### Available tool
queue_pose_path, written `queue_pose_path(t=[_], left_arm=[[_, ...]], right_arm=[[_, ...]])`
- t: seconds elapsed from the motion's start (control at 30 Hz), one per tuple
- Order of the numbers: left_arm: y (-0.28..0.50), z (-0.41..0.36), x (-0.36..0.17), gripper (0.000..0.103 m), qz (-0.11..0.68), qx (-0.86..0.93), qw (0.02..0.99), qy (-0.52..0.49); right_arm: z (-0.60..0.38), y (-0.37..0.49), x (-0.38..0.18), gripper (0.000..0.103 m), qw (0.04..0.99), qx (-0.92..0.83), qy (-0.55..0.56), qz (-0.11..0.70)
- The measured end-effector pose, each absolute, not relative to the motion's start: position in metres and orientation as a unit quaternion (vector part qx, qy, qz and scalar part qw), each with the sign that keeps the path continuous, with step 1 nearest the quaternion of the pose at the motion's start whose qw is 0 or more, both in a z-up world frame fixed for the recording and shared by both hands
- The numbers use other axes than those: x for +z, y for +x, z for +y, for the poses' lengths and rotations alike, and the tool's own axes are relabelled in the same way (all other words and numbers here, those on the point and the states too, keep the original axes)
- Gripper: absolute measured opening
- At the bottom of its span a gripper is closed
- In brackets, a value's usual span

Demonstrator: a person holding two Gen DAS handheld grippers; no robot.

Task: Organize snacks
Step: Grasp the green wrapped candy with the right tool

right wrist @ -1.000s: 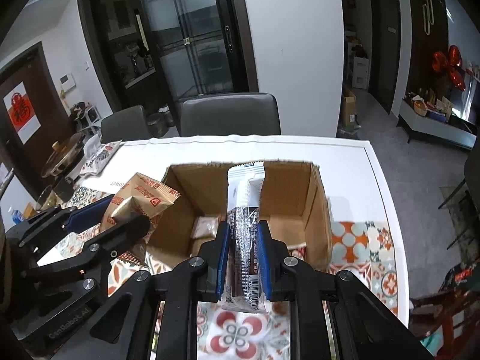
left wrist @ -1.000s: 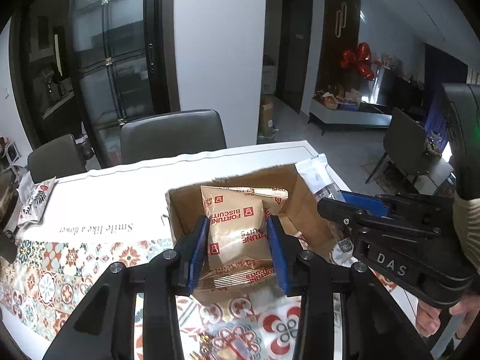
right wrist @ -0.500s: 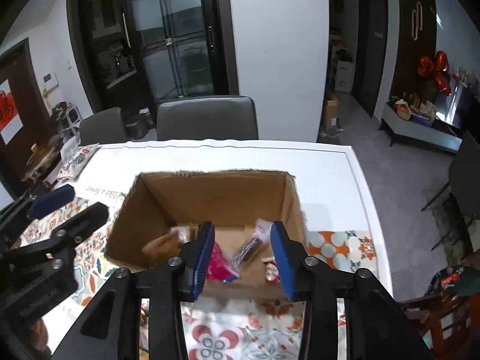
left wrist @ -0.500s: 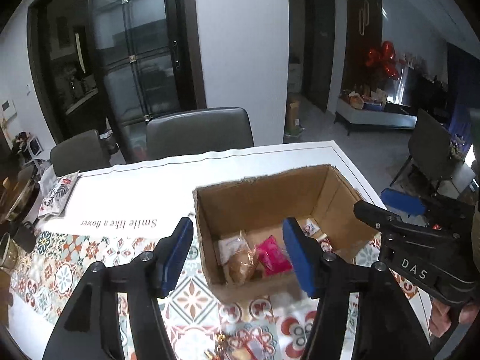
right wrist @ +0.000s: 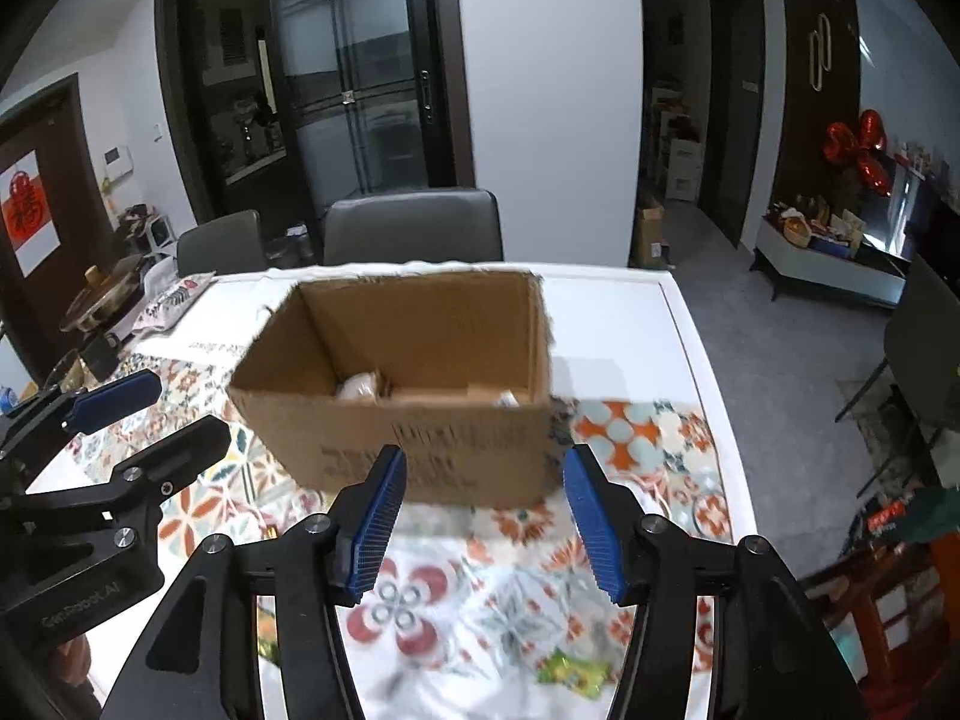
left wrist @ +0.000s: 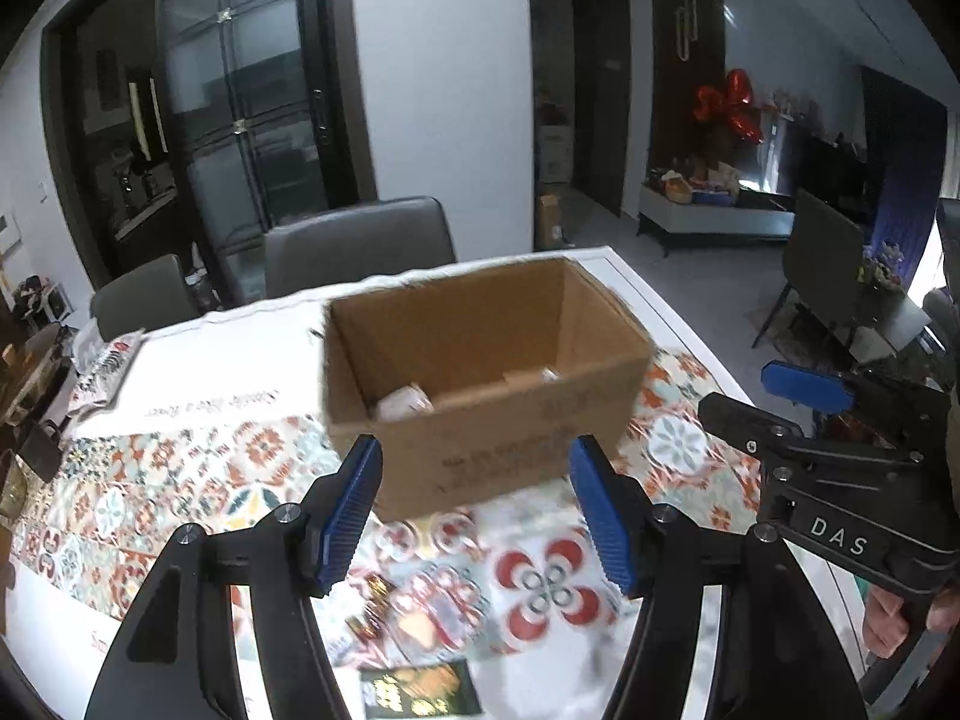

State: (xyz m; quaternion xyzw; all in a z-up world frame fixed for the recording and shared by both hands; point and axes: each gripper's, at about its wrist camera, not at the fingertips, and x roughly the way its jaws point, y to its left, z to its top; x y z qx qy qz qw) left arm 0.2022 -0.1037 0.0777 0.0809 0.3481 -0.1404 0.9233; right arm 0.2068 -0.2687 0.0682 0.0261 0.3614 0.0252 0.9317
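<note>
I am holding both grippers spread wide and empty. The cardboard box (left wrist: 480, 384) is sitting just ahead of my left gripper (left wrist: 480, 510) and right gripper (right wrist: 483, 516).

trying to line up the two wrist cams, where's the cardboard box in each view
Left wrist: the cardboard box sits at centre, just beyond the open left gripper.
Right wrist: the box sits centre-left, beyond the open right gripper.
Shared landmark: the grey chair behind the table, directly past the box in both views.
</note>
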Motion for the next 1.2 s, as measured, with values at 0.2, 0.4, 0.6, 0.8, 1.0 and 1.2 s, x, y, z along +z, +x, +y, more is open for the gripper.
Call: queue_pose_path(t=[0.2, 0.4, 0.6, 0.8, 1.0, 1.2], left_arm=[[0.177, -0.122, 0.062, 0.064, 0.353, -0.149, 0.920, 0.081], [0.159, -0.140, 0.037, 0.064, 0.372, -0.154, 0.912, 0.074], [0.152, -0.154, 0.010, 0.064, 0.396, -0.157, 0.901, 0.075], [0.151, -0.166, -0.014, 0.064, 0.414, -0.154, 0.892, 0.092], [0.158, -0.173, -0.039, 0.064, 0.439, -0.153, 0.878, 0.109], [0.164, -0.179, -0.056, 0.064, 0.457, -0.152, 0.868, 0.119]], right_arm=[[-0.286, 0.176, 0.051, 0.056, 0.930, 0.019, 0.022, 0.367], [-0.305, 0.155, 0.031, 0.056, 0.924, 0.026, 0.030, 0.381], [-0.315, 0.146, 0.008, 0.056, 0.915, 0.036, 0.025, 0.400], [-0.322, 0.145, -0.026, 0.056, 0.899, 0.049, 0.023, 0.434], [-0.325, 0.150, -0.060, 0.056, 0.879, 0.056, 0.020, 0.473], [-0.325, 0.160, -0.084, 0.056, 0.860, 0.070, 0.028, 0.504]])
